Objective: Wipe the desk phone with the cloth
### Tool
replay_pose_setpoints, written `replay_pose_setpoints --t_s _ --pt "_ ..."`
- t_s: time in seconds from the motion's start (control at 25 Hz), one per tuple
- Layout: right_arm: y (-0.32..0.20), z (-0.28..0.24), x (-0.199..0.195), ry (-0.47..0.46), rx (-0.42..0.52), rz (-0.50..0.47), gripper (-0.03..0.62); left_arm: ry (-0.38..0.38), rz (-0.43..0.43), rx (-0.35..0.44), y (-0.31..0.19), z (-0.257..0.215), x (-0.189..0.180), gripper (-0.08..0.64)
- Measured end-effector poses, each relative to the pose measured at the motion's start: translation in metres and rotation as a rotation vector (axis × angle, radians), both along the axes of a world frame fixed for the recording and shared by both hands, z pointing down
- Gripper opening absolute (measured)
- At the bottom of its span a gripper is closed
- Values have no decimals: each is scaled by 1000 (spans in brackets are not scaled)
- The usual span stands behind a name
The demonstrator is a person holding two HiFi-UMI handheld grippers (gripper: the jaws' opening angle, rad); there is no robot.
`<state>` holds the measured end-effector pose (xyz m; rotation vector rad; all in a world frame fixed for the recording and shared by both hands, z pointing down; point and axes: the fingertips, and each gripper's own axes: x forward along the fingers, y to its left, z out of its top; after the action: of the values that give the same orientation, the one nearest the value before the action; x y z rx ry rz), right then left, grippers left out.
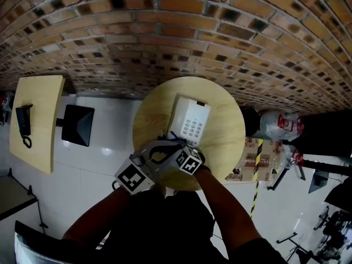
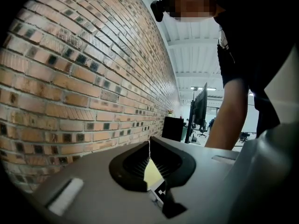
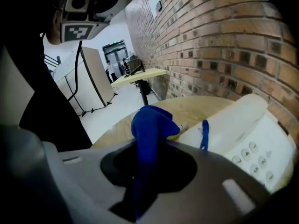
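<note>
The right gripper [image 3: 148,160] is clamping a blue cloth [image 3: 150,125], which is hiding its jaw tips, just beside the white phone [image 3: 243,134] on the round table [image 3: 196,107]. The left gripper [image 2: 149,149] is facing a brick wall [image 2: 70,78], jaws together on nothing. Only the head view is showing the whole phone.

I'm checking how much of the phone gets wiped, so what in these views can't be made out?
- Right gripper view: the body of the right gripper hides the lower part of the cloth. The key print on the desk phone is blurred, and its right side is cut off by the edge.
- Left gripper view: the left gripper faces the brick wall; neither desk phone nor cloth shows.
- Head view: both grippers cover the desk phone's near end and almost all the cloth.
</note>
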<state>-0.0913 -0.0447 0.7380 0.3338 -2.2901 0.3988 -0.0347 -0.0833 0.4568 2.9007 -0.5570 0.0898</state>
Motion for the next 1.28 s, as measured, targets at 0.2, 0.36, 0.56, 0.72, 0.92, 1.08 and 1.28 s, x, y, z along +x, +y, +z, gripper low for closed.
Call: replay_pose_setpoints --t_s 0.2,0.36,0.56,0.72,0.92,1.08,1.28 --pt "-20 -30 42 -82 60 140 77 -1 36 -12 7 1 15 8" --pt "-51 -52 112 -81 108 310 77 13 63 -14 12 -5 29 8" --pt "-82 -43 221 0 116 569 77 6 92 -7 20 -4 40 8" --pt "-80 -5 296 95 16 773 77 -13 112 -5 25 2 45 8" --pt "-65 37 320 119 -111 872 80 -39 100 -27 26 12 38 8" --pt "-66 41 316 142 -89 847 105 -53 96 -31 28 16 35 8" --pt "-73 38 305 138 -93 808 241 -51 93 -38 29 16 35 8"
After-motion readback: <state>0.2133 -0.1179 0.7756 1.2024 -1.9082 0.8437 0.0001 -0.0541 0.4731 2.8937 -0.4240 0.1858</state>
